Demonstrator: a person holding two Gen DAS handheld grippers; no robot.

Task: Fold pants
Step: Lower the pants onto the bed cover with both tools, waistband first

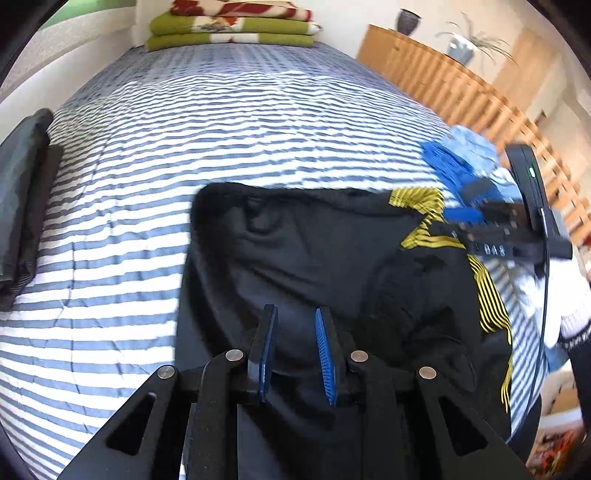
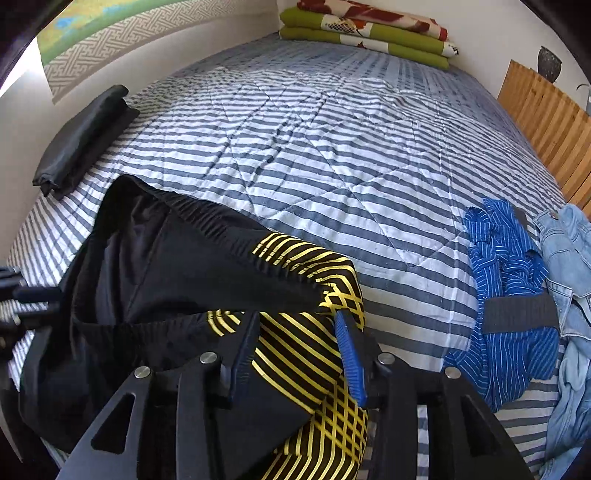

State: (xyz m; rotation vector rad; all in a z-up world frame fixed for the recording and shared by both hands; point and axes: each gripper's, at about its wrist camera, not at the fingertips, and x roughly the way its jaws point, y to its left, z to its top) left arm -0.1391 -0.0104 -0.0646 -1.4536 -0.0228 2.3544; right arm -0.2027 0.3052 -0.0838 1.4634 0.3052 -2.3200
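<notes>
Black pants with yellow-striped side panels lie crumpled on the striped bedspread. My left gripper hovers over their black cloth, fingers a little apart with nothing pinched between them. My right gripper stands open over the yellow-striped part of the pants; the cloth lies between and under its fingers, which do not press it. In the left wrist view the right gripper sits at the pants' far right edge, held by a white-gloved hand.
A folded dark garment lies by the wall at the left. Folded green blankets are stacked at the bed's far end. A blue striped shirt and denim are heaped at the right, near a wooden slatted board.
</notes>
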